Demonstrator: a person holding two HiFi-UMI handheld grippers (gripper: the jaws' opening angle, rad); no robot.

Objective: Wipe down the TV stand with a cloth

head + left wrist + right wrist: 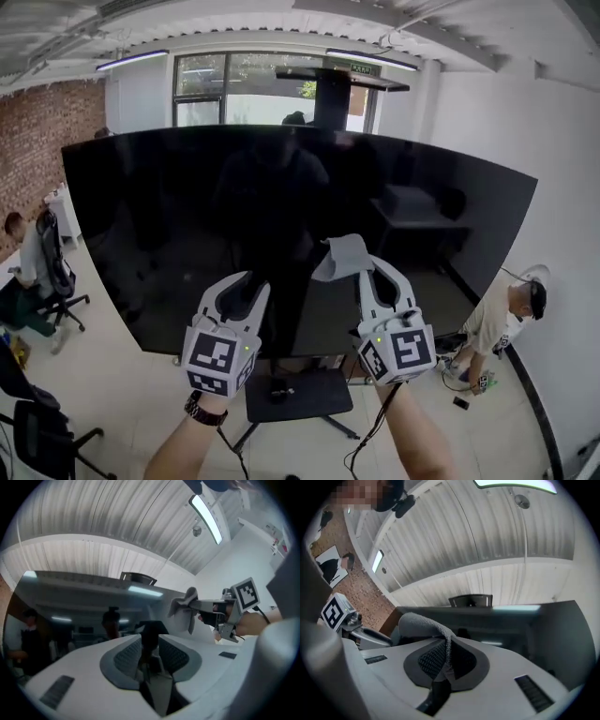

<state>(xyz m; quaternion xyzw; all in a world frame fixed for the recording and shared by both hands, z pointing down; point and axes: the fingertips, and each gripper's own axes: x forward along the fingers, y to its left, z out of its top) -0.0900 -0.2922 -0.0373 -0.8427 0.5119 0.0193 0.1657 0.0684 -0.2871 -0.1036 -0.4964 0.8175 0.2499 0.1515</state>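
Note:
A big dark TV screen [281, 216] fills the middle of the head view, held up by a black floor stand [309, 398] with a flat base. Both grippers are raised in front of the screen's lower half. My right gripper [367, 266] [446, 654] is shut on a grey cloth [342, 255] [423, 620], which flops over to the left of the jaws. My left gripper [247, 279] [150, 645] shows a narrow gap between its pads with nothing in it. In the left gripper view the cloth [183, 603] hangs from the right gripper [202, 607].
A person [28, 262] sits on an office chair at the left by a brick wall. Another person [502, 323] crouches at the right near the white wall. A second chair [37, 433] stands at the bottom left. Cables trail on the floor by the stand.

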